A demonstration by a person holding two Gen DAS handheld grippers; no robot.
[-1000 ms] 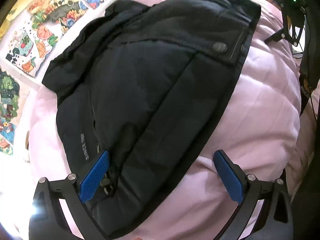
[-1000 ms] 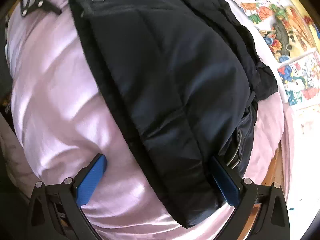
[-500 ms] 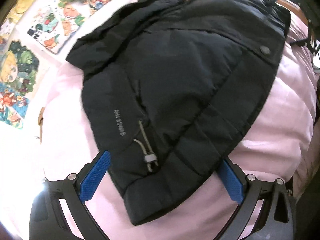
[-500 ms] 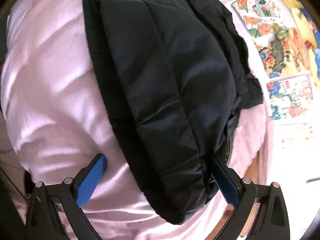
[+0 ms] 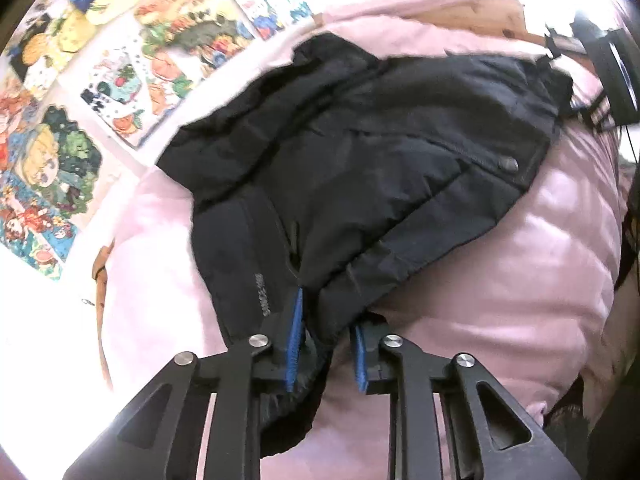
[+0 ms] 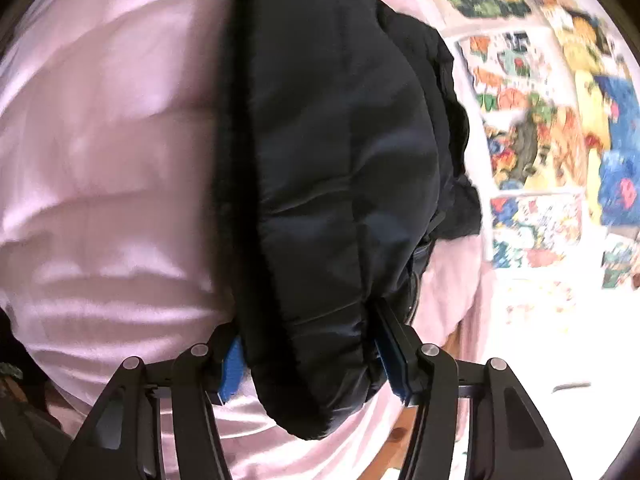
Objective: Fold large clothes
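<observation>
Black padded jacket [image 5: 360, 184] lying across the middle of both frames, on a pink quilt [image 5: 500, 300]. Left gripper [image 5: 326, 350], lower centre, jaws closing on the near hem, fabric pinched between the blue pads. Right gripper [image 6: 312, 364], lower centre, closing around a thick bunched corner (much bulkier here). Best to finish both pinches before lifting, take all layers, raise evenly, and carry the hem toward the collar without dragging the quilt.
</observation>
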